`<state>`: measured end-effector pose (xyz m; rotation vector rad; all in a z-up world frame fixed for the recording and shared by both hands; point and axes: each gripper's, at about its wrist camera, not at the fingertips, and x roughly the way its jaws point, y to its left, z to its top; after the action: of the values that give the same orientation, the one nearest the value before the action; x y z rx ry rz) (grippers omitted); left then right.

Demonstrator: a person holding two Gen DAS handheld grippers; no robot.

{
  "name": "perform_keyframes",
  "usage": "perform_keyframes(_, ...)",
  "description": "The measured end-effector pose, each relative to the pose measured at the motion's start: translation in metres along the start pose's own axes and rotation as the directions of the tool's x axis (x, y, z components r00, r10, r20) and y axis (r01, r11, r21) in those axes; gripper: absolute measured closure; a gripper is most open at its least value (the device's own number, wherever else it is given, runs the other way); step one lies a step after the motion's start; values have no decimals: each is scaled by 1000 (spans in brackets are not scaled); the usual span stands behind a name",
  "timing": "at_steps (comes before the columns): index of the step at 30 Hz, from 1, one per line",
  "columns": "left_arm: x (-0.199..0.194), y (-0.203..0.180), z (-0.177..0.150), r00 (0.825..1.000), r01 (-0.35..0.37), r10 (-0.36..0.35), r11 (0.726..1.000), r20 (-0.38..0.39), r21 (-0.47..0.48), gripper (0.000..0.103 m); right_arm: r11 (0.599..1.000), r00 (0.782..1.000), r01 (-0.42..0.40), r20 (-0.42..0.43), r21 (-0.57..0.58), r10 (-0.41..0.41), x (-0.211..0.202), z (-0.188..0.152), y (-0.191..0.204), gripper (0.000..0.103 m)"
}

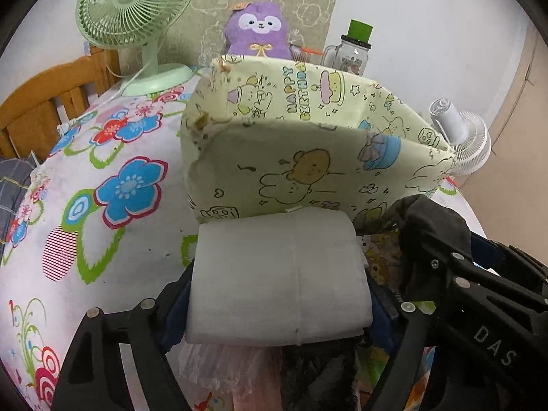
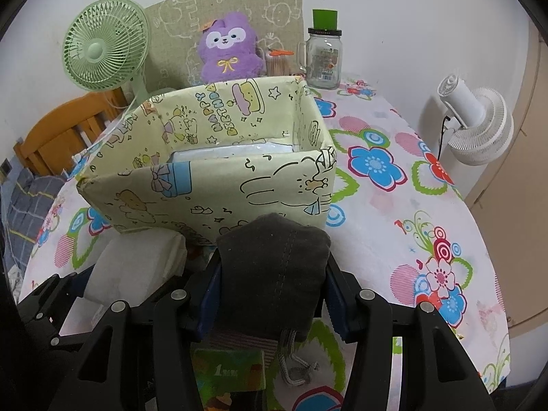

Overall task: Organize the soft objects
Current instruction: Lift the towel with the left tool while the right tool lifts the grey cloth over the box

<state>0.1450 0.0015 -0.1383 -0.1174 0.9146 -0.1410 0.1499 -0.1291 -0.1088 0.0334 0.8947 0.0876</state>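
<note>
Left wrist: left gripper point(image 1: 279, 304) pinches white cloth point(image 1: 279, 274) | right gripper point(image 2: 272, 294) pinches dark cloth point(image 2: 274, 270), before box point(image 2: 219, 185)

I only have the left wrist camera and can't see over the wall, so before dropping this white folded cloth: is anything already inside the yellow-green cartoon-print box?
Observer: Yes. The right wrist view looks into the yellow-green cartoon-print box; a pale, shiny flat item lies on its floor.
Operator: What is the right gripper doing?
Observer: The right gripper is shut on a dark grey folded cloth, with a grey drawstring cord dangling beneath.
Operator: Over the box yet?
Observer: No, before the near wall, beside your white folded cloth.
</note>
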Motion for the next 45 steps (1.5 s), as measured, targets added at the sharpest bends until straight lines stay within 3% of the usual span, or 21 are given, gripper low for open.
perform_keyframes(28, -76, -29, -6, 986, -92, 85, 995, 141, 40, 18, 997, 986, -72, 148, 9, 70, -76, -7, -13, 47)
perform_keyframes(45, -113, -51, 1, 967, -144, 123, 986, 225, 80, 18, 998, 974, -53, 219, -21, 57, -117, -1, -20, 47)
